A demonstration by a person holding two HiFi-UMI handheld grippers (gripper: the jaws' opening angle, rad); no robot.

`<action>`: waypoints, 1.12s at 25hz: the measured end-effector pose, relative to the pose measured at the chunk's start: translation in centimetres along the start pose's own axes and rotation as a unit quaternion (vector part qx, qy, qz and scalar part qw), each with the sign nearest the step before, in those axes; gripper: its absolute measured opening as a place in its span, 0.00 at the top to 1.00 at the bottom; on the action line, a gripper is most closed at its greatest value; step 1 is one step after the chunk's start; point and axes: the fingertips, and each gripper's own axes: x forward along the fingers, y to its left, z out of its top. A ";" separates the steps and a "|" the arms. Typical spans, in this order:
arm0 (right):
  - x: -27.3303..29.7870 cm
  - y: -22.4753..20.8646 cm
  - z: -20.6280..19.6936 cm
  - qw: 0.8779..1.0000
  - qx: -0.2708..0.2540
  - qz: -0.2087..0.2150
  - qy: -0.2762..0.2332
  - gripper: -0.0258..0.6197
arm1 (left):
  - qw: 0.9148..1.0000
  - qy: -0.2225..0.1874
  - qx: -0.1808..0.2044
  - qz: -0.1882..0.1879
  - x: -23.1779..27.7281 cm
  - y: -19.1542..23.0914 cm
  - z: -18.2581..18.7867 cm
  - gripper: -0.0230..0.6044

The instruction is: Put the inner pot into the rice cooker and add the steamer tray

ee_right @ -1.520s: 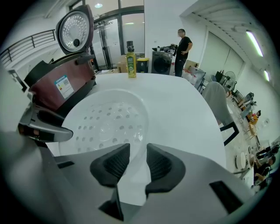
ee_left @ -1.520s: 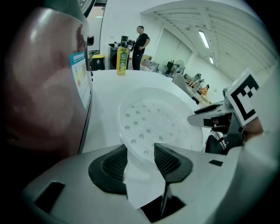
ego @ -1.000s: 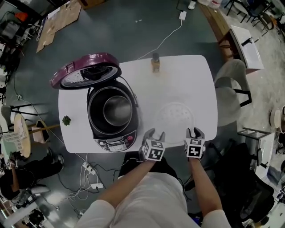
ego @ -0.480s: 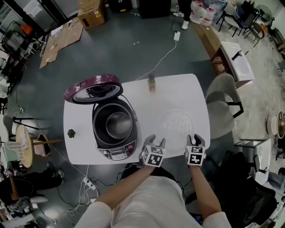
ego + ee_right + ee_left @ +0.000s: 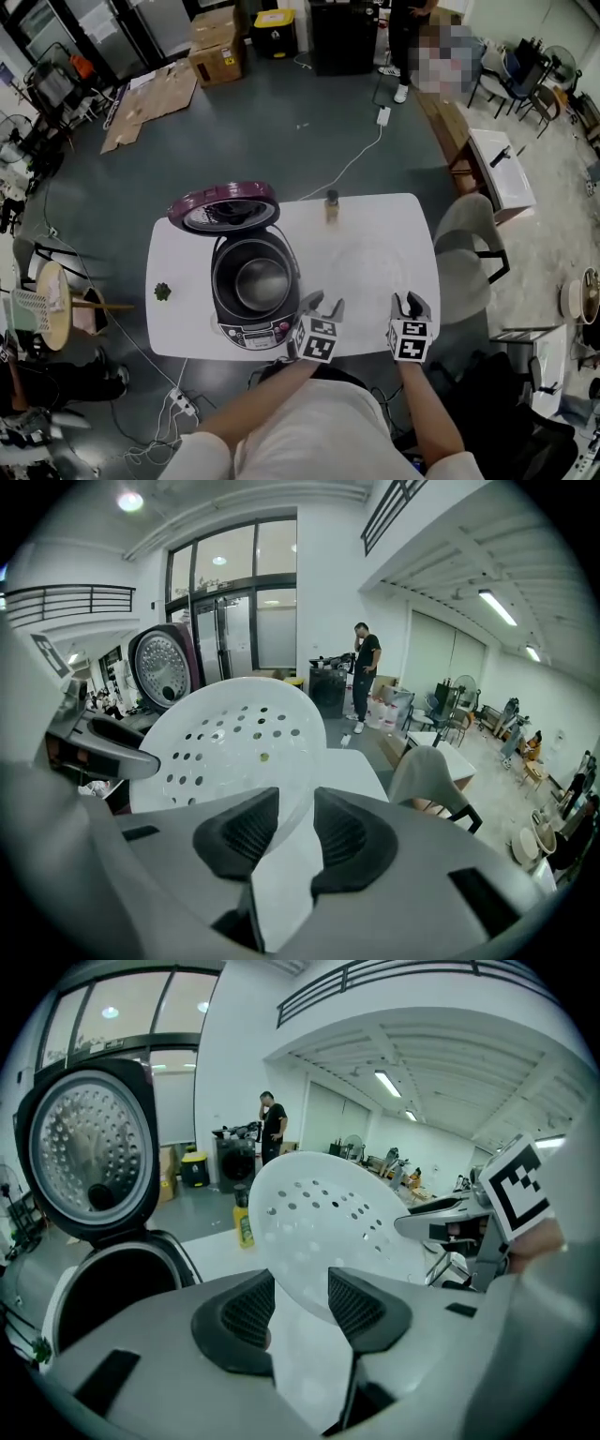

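The white perforated steamer tray [image 5: 328, 1213] [image 5: 234, 742] hangs in the air, tilted, held by its rim from two sides. My left gripper [image 5: 300, 1302] [image 5: 322, 307] grips the rim and its jaws have just been closing on it. My right gripper [image 5: 295, 832] [image 5: 410, 305] is shut on the opposite rim. The rice cooker [image 5: 255, 331] stands open at the table's left with its purple lid [image 5: 223, 208] raised. The metal inner pot [image 5: 262, 283] sits inside it. In the head view the tray barely shows against the white table.
On the white table [image 5: 375, 244] a small yellow bottle [image 5: 331, 206] stands at the far edge and a small green thing [image 5: 162, 292] lies left of the cooker. A grey chair [image 5: 464, 244] stands at the right. A person [image 5: 364, 672] stands far off.
Both grippers have risen together and lifted the steamer tray off the table. The head view has drawn back and takes in more of the room.
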 end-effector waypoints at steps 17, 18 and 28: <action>1.6 10.8 7.7 0.993 -0.065 0.087 -0.051 0.75 | 0.993 -0.053 -0.054 0.092 -7.8 9.9 1.0 0.67; 1.7 11.8 7.9 0.992 -0.069 0.092 -0.050 0.75 | 0.992 -0.053 -0.059 0.097 -8.3 10.6 0.5 0.67; 3.8 20.1 8.2 0.985 -0.096 0.139 -0.035 0.75 | 0.984 -0.037 -0.091 0.149 -11.9 17.0 -3.1 0.68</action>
